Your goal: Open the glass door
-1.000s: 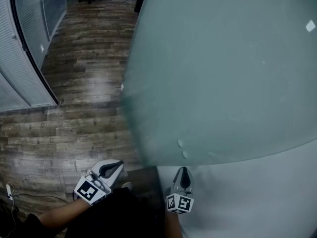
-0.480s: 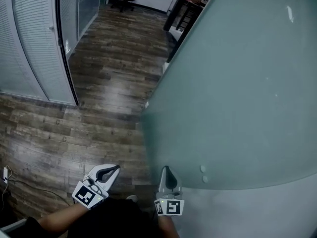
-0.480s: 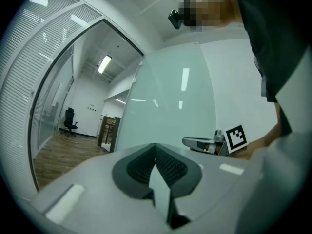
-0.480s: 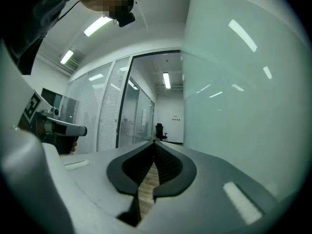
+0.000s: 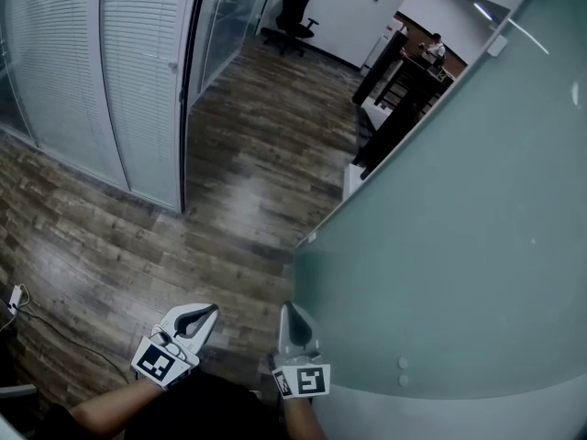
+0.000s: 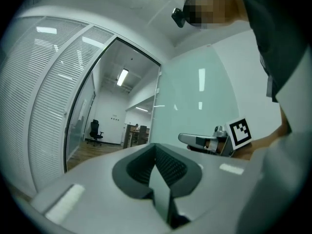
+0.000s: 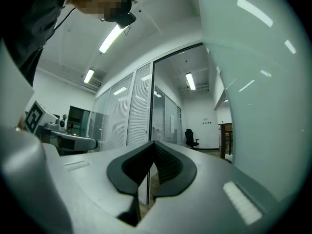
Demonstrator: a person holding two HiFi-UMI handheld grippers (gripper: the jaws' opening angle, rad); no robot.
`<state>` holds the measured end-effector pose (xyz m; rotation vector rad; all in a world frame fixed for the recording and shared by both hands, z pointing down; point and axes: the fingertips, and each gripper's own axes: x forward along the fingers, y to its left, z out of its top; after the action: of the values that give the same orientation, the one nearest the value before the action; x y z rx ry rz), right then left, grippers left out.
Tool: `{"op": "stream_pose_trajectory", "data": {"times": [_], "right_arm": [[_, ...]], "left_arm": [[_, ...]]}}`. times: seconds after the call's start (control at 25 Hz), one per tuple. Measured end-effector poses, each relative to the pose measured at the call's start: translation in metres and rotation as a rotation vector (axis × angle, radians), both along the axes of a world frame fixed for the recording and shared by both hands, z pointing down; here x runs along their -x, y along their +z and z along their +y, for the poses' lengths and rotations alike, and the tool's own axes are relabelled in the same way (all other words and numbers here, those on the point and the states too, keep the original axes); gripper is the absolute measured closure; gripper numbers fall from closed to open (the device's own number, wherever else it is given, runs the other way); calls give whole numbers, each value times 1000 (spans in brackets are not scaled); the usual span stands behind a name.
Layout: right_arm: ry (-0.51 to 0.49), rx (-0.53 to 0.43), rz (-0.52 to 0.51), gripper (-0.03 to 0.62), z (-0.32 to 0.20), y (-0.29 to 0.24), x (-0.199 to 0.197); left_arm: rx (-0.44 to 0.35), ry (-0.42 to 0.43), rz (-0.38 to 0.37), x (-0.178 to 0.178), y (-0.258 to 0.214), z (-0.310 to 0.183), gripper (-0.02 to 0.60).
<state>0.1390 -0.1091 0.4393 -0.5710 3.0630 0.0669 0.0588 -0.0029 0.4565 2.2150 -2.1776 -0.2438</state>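
Note:
The frosted glass door (image 5: 459, 218) fills the right of the head view, its free edge running down to about the right gripper. My right gripper (image 5: 286, 308) is shut and empty, close beside that edge at the bottom; whether it touches the glass I cannot tell. My left gripper (image 5: 211, 310) is shut and empty, to its left over the floor. In the left gripper view the shut left gripper (image 6: 156, 147) points level at the doorway, with the door (image 6: 195, 106) and right gripper (image 6: 200, 140) at right. The right gripper (image 7: 154, 144) has the door (image 7: 263, 82) along its right.
A wood-plank floor (image 5: 229, 163) leads to a black office chair (image 5: 295, 7). Glass partitions with white blinds (image 5: 110, 71) and a dark frame post (image 5: 188, 108) line the left. A dark desk (image 5: 394, 81) with a person behind stands beyond the door. A cable (image 5: 18, 301) lies bottom left.
The view has swung: the door now lies further right and the corridor with chair and desk has come into sight. Both grippers stay low, the right one now left of the door's edge.

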Motion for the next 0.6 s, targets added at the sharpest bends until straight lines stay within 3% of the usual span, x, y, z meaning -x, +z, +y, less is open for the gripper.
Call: {"op": "stream_pose_trajectory", "data": {"times": [0.36,0.6], "right_arm": [[-91,-4,35,594,18,2,62],[-83,10,64,594,18,10,67]], "left_arm": [[-65,-63,-14,49,-11,14,581],[-20,-65,-2,55,4,16,581]]}}
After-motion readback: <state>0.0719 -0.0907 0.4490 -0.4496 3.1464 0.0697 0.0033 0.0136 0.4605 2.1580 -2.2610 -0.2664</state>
